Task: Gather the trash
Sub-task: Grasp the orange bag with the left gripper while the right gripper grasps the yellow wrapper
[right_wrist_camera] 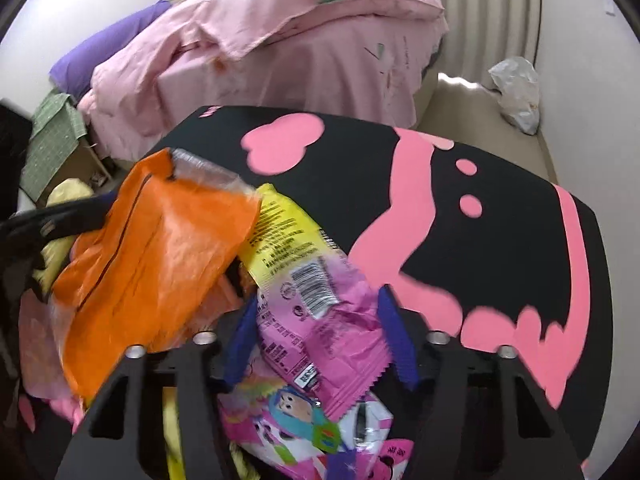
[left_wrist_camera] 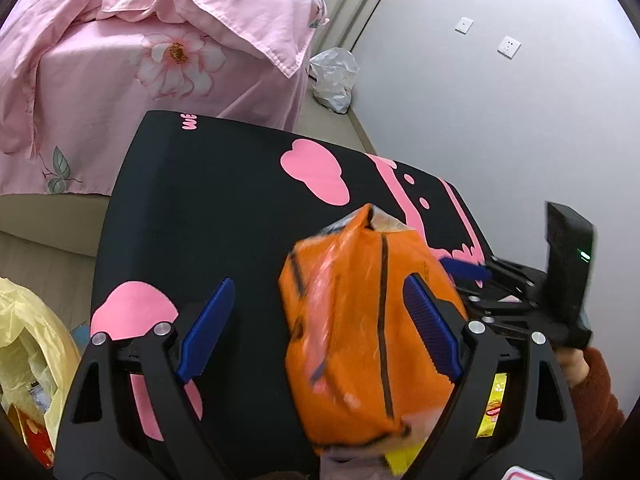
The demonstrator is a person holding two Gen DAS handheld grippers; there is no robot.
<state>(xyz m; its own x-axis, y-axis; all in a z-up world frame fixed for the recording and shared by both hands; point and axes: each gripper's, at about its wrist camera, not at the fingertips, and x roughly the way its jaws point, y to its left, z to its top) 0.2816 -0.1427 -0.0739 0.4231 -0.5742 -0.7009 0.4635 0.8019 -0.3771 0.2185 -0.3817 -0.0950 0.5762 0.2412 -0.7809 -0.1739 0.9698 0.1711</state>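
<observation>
A heap of wrappers lies at the near edge of a black mat with pink shapes (left_wrist_camera: pixel 208 208). An orange bag (left_wrist_camera: pixel 360 320) sits between the wide-apart blue fingers of my left gripper (left_wrist_camera: pixel 320 282), closer to the right finger; neither pad presses on it. In the right wrist view the orange bag (right_wrist_camera: pixel 152 264) leans over a yellow wrapper (right_wrist_camera: pixel 276 232). My right gripper (right_wrist_camera: pixel 318 300) has a crumpled pink wrapper (right_wrist_camera: pixel 320 340) between its pads, which meet the wrapper's two sides. A cartoon-print packet (right_wrist_camera: pixel 296 416) lies under it. In the left wrist view the right gripper (left_wrist_camera: pixel 466 270) comes in from the right.
A yellow plastic bag (left_wrist_camera: pixel 28 344) holding trash stands at the lower left. A bed with pink floral bedding (left_wrist_camera: pixel 160 40) fills the back. A white plastic bag (left_wrist_camera: pixel 334 80) lies by the wall. A hand in a red sleeve (left_wrist_camera: pixel 588 384) holds the right gripper.
</observation>
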